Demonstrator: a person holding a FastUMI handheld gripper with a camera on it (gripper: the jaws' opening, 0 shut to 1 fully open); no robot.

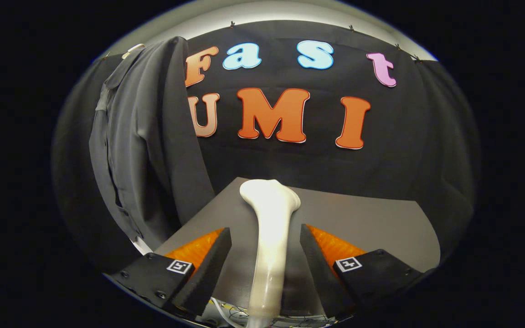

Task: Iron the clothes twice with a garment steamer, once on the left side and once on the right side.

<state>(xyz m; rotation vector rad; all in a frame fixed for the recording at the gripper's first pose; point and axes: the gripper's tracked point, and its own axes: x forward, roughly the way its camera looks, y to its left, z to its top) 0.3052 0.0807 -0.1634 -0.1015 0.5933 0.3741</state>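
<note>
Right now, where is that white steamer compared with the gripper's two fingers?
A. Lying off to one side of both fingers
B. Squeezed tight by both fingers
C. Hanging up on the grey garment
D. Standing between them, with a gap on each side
D: the white steamer stands between the open fingers of the gripper, a gap showing on each side, while the grey garment hangs beyond them.

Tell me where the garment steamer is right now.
The white garment steamer stands between the open gripper fingers, untouched, on the grey table; the grey shirt hangs beyond, leftward.
</note>
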